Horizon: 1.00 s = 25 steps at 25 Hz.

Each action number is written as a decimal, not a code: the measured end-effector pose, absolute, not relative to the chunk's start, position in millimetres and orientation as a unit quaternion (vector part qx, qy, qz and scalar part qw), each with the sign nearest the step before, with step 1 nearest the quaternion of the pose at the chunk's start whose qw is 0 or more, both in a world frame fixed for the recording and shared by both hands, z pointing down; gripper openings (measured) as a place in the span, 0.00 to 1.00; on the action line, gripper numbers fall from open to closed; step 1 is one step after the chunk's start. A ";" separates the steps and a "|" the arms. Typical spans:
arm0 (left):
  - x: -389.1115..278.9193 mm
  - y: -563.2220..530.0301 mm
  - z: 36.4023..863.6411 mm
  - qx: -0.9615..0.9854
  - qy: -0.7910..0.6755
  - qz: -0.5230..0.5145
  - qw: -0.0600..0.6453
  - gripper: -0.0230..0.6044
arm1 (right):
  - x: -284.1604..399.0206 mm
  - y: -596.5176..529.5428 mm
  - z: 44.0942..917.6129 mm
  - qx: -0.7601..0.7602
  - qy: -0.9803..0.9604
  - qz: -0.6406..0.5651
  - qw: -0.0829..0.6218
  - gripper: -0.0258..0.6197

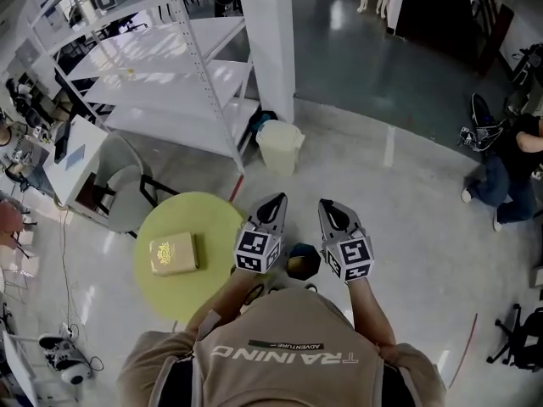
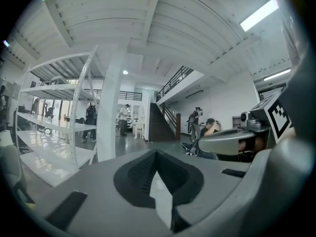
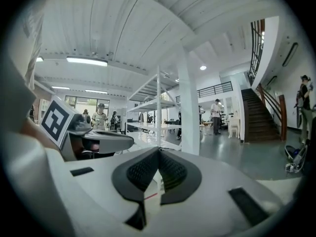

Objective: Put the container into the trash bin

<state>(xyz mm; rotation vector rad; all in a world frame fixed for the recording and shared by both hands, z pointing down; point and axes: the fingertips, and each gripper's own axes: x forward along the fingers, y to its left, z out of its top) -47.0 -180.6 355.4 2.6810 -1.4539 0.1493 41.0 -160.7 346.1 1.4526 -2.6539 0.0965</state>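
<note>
On yellow table [image 1: 212, 219], saw flat, tan, squarish container [image 1: 174, 253] with patterned top, apart from left gripper [image 1: 279, 198] and right gripper [image 1: 326, 203], both clenched empty.

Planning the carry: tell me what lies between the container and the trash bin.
Head view: yellow tabletop, then floor with a thin red strip, between container and trash bin.
</note>
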 end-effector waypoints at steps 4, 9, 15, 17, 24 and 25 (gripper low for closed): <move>-49.5 -174.6 354.5 0.879 -0.473 0.056 0.030 0.04 | 38.6 -156.4 353.0 0.480 -0.874 0.039 0.057 0.04; -49.2 -175.7 358.9 0.877 -0.475 0.068 0.020 0.04 | 41.1 -158.4 350.2 0.482 -0.874 0.033 0.053 0.04; -42.7 -167.3 351.0 0.879 -0.472 0.061 0.020 0.04 | 41.7 -150.2 350.2 0.480 -0.874 0.028 0.066 0.04; -45.3 -165.4 351.1 0.879 -0.473 0.058 0.023 0.04 | 40.8 -148.3 351.2 0.481 -0.873 0.029 0.069 0.04; -56.9 -161.2 353.1 0.876 -0.479 0.056 0.022 0.04 | 37.9 -143.9 353.1 0.485 -0.871 0.029 0.075 0.04; -58.6 -161.8 352.7 0.875 -0.480 0.055 0.021 0.04 | 36.2 -144.0 353.1 0.484 -0.871 0.027 0.076 0.04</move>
